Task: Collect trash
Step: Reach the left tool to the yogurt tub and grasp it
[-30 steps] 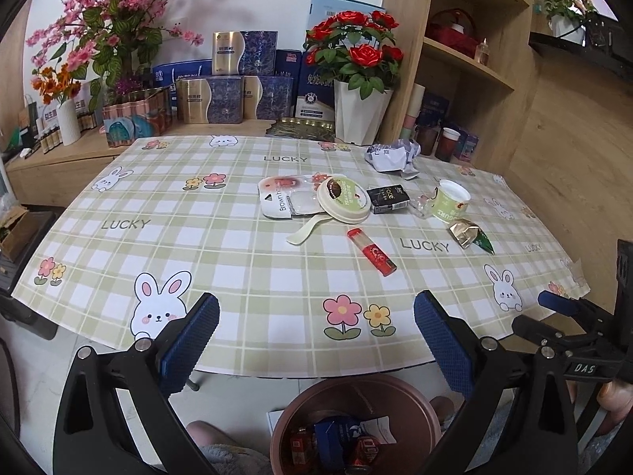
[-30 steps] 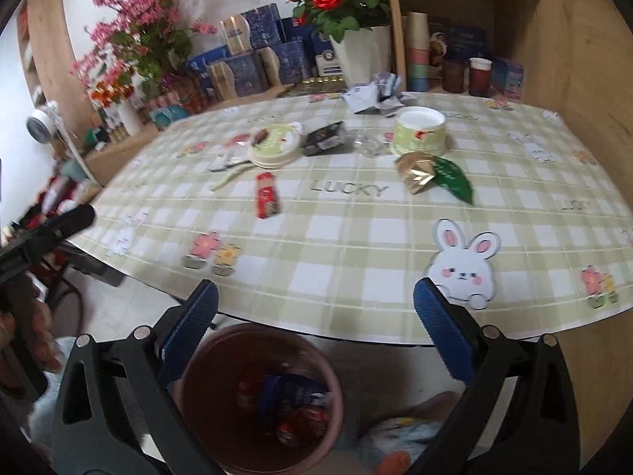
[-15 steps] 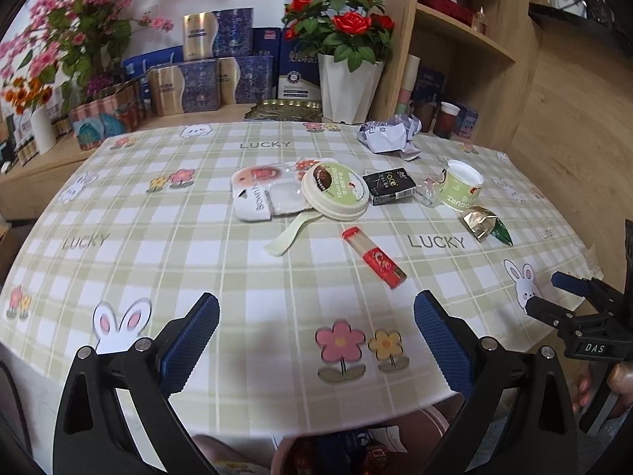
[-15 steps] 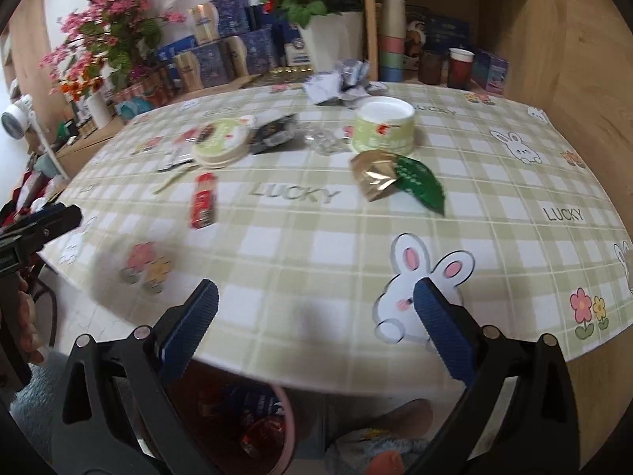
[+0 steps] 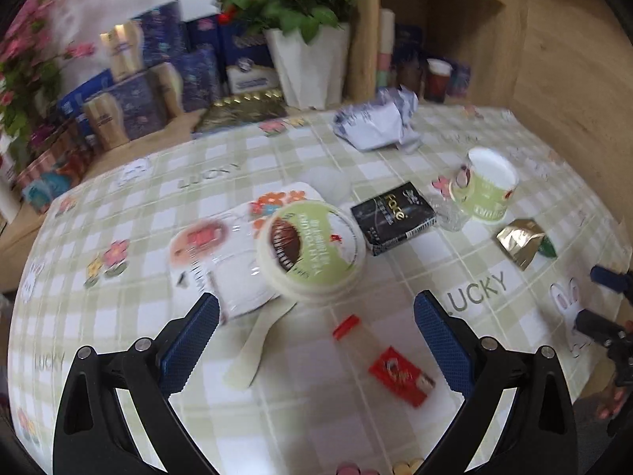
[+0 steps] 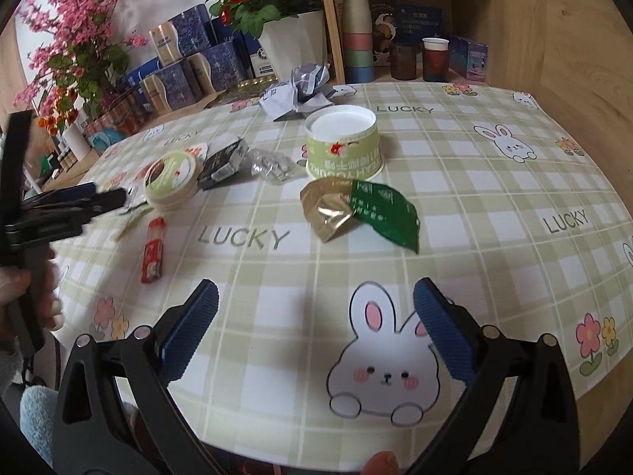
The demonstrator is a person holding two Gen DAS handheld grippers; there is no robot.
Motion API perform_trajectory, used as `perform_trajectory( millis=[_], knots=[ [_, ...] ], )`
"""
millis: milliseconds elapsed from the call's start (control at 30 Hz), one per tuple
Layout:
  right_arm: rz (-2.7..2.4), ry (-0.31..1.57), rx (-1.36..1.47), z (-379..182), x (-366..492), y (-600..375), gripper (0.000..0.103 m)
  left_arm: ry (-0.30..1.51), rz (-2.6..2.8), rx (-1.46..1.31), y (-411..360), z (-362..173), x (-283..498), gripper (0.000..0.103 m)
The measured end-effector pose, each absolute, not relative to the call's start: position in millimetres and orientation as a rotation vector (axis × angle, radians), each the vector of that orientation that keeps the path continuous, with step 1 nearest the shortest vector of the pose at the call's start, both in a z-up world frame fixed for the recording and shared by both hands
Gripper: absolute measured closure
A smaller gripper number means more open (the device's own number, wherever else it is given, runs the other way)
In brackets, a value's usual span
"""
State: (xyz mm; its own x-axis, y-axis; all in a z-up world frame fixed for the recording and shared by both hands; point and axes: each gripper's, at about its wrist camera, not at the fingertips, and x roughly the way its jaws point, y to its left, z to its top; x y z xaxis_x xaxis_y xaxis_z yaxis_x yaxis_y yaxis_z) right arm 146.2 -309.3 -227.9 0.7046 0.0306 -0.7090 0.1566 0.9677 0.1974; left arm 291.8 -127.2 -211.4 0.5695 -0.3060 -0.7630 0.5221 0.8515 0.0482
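Trash lies on the checked tablecloth (image 5: 118, 356). My left gripper (image 5: 316, 324) is open and empty, low over the cloth. Between its fingers lie a pale plastic spoon (image 5: 257, 344) and a red stick wrapper (image 5: 389, 364). Just beyond are a round green yogurt lid (image 5: 312, 249), a flat plastic pack (image 5: 221, 253) and a black box (image 5: 391, 217). My right gripper (image 6: 316, 324) is open and empty above the table's near edge. Ahead of it lie a gold-and-green foil wrapper (image 6: 356, 209) and a green yogurt cup (image 6: 342, 142). Crumpled paper (image 6: 296, 91) lies further back.
A white vase of red roses (image 6: 292, 35), blue gift boxes (image 6: 186, 63) and pink blossoms (image 6: 79, 39) stand behind the table. A wooden shelf holds stacked cups (image 6: 358, 35). The left gripper shows at the left of the right wrist view (image 6: 75, 206).
Both grippers have moved forward from above the floor bin to over the table. The bin has dropped out of both views. The left gripper has come close to the spoon and red wrapper.
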Motion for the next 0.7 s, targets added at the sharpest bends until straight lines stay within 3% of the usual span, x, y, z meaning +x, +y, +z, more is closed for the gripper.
perform_trajectory(
  millis=[400, 500, 700],
  knots=[
    [-0.091, 0.799, 0.215, -229.6, 165.4, -323.4, 0.006, 0.906, -0.46, 0.402, -160.9, -240.5, 341.4, 0.007],
    [-0.106, 0.794, 0.193, -226.6, 167.1, -328.2, 0.006, 0.925, -0.45, 0.405, -163.4, -244.7, 346.0, 0.021],
    [-0.104, 0.804, 0.145, -223.6, 176.9, -341.0, 0.006, 0.903, -0.443, 0.401, -153.4, -237.3, 338.2, 0.022]
  ],
)
